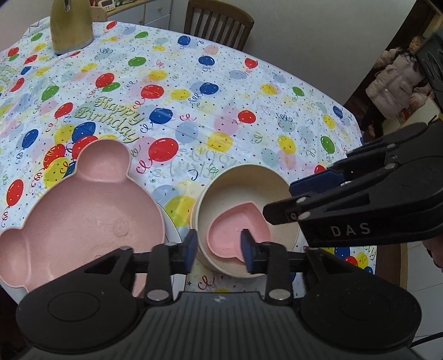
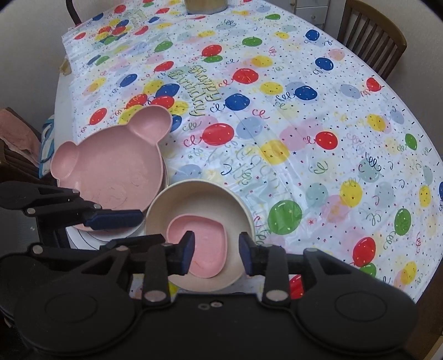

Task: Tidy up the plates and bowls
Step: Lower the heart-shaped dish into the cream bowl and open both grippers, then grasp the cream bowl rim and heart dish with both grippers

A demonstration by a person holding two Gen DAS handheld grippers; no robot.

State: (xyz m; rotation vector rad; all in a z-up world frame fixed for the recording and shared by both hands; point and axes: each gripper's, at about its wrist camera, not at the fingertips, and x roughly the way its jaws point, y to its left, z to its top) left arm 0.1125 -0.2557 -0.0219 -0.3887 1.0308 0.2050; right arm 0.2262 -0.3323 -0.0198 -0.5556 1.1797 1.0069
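Observation:
A cream round bowl (image 1: 238,182) (image 2: 193,193) stands near the table's front edge with a pink heart-shaped dish (image 1: 238,229) (image 2: 205,232) lying inside it. A pink bear-shaped plate (image 1: 83,216) (image 2: 116,169) lies to its left on a white plate (image 1: 171,221) (image 2: 83,238). My left gripper (image 1: 218,249) is open, its fingers straddling the bowl's near left rim, holding nothing. My right gripper (image 2: 216,249) is open over the bowl's near side, empty; it also shows in the left wrist view (image 1: 290,202) at the bowl's right.
A balloon-print birthday tablecloth (image 1: 193,110) (image 2: 304,138) covers the round table. A tan kettle-like object (image 1: 72,25) stands at the far side. Wooden chairs (image 1: 218,22) (image 2: 371,41) stand behind the table. A child (image 1: 396,80) stands in the doorway on the right.

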